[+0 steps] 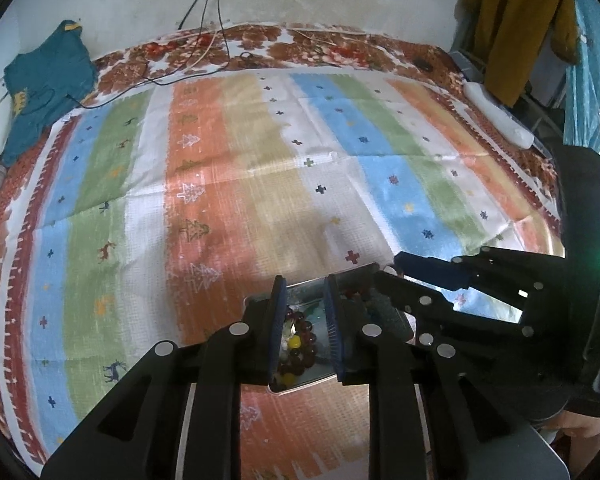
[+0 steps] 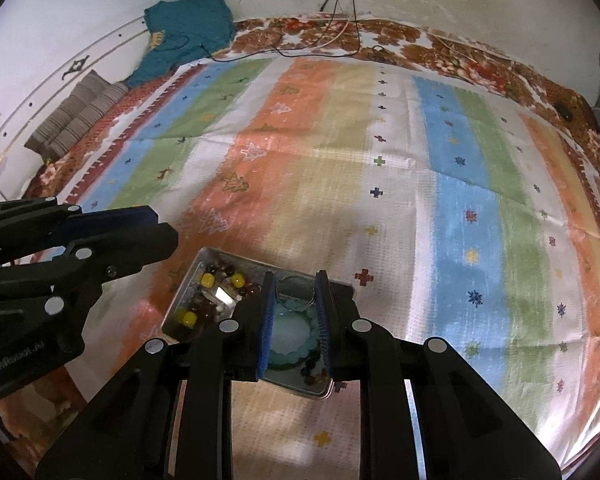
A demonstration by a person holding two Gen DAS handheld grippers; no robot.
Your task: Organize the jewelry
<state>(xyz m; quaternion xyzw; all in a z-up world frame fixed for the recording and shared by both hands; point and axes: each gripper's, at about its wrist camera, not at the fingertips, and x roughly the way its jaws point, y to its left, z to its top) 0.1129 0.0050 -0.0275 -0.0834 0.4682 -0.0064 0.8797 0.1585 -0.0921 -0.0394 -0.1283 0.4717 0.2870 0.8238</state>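
A shallow metal tray lies on the striped cloth and holds jewelry. In the right wrist view it holds dark and yellow beads, a thin ring-shaped bangle and a pale teal scalloped piece. My right gripper is open above the tray's right half, fingers either side of the bangle. My left gripper is open above the tray, over a dark red bead bracelet. Each gripper shows in the other's view: the left and the right.
A striped cloth covers the bed. A teal garment lies at the far left corner with black cables beside it. A mustard cloth hangs at the far right. A striped cushion lies left.
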